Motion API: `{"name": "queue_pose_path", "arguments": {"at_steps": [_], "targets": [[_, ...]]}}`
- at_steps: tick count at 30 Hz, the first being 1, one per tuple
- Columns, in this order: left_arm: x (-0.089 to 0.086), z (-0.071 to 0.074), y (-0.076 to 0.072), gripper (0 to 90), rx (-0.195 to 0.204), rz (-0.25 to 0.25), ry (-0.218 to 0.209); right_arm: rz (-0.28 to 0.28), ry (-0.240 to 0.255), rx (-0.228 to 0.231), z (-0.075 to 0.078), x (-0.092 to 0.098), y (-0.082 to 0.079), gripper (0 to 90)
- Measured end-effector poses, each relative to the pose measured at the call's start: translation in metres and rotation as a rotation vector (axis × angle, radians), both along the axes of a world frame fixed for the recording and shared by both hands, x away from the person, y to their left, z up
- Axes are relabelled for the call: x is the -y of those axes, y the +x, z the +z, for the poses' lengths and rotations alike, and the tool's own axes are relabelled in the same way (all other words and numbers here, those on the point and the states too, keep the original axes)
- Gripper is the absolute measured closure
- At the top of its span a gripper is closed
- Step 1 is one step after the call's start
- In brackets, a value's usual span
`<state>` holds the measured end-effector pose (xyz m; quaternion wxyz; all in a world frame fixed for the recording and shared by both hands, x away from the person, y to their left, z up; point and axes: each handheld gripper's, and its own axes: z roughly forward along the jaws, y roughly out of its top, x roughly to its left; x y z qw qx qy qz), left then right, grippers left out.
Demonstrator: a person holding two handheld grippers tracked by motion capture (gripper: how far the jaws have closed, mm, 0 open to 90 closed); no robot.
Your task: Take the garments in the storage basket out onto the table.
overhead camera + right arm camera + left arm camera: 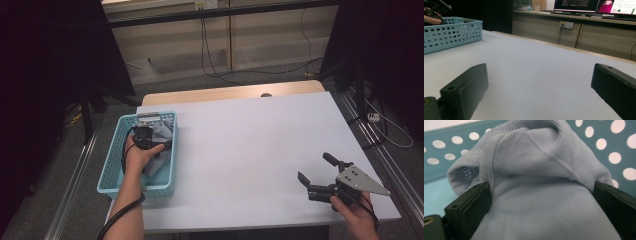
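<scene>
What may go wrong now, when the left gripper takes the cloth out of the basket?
1. The left gripper has its fingers wide apart around a thick fold of the cloth. It may pinch only the outer layer, so the cloth could slip out.
2. The basket looks light and stands near the table edge. If the cloth drags on its wall, the basket might tip or slide.
3. The right gripper is far away, so it probably cannot steady the basket.

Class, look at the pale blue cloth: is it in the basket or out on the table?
In. The cloth lies bunched inside the basket, whose perforated walls rise behind it.
</scene>
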<state>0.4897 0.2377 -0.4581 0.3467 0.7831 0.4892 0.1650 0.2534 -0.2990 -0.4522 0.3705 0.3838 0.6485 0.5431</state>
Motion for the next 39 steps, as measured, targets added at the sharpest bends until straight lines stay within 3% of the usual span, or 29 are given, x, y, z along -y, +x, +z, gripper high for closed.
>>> {"name": "queue_pose_path", "arguments": {"at_steps": [11, 13, 17, 19, 24, 28, 32, 34, 39], "targets": [[0.008, 0.006, -0.001, 17.8, -0.061, 0.058, 0.07, 0.001, -0.011, 0.0, 0.0, -0.001, 0.0, 0.7], [0.012, 0.008, -0.001, 22.8, -0.076, 0.076, 0.085, 0.001, -0.014, 0.003, 0.0, -0.001, -0.001, 0.6], [0.012, 0.012, -0.001, 34.1, -0.099, 0.064, 0.106, -0.001, -0.013, 0.0, 0.0, -0.001, 0.0, 0.6], [0.012, 0.015, -0.001, 44.9, -0.116, 0.063, 0.101, 0.0, -0.01, -0.004, 0.0, -0.001, 0.0, 0.7], [0.016, 0.019, 0.001, 56.5, -0.153, 0.082, 0.11, 0.001, -0.013, -0.005, -0.001, 0.0, 0.001, 0.7], [0.015, 0.023, 0.003, 59.3, -0.18, 0.09, 0.1, -0.002, -0.008, 0.0, 0.0, 0.0, 0.001, 0.7], [0.015, 0.026, 0.003, 59.5, -0.18, 0.081, 0.101, -0.004, -0.005, -0.003, 0.0, 0.001, 0.001, 0.7], [0.012, 0.028, 0.002, 59.5, -0.185, 0.091, 0.074, -0.002, -0.004, -0.004, 0.0, 0.001, 0.001, 0.7], [0.006, 0.04, 0.001, 59.6, -0.205, 0.091, 0.065, -0.001, -0.004, -0.003, -0.001, 0.001, 0.002, 0.7]]}}
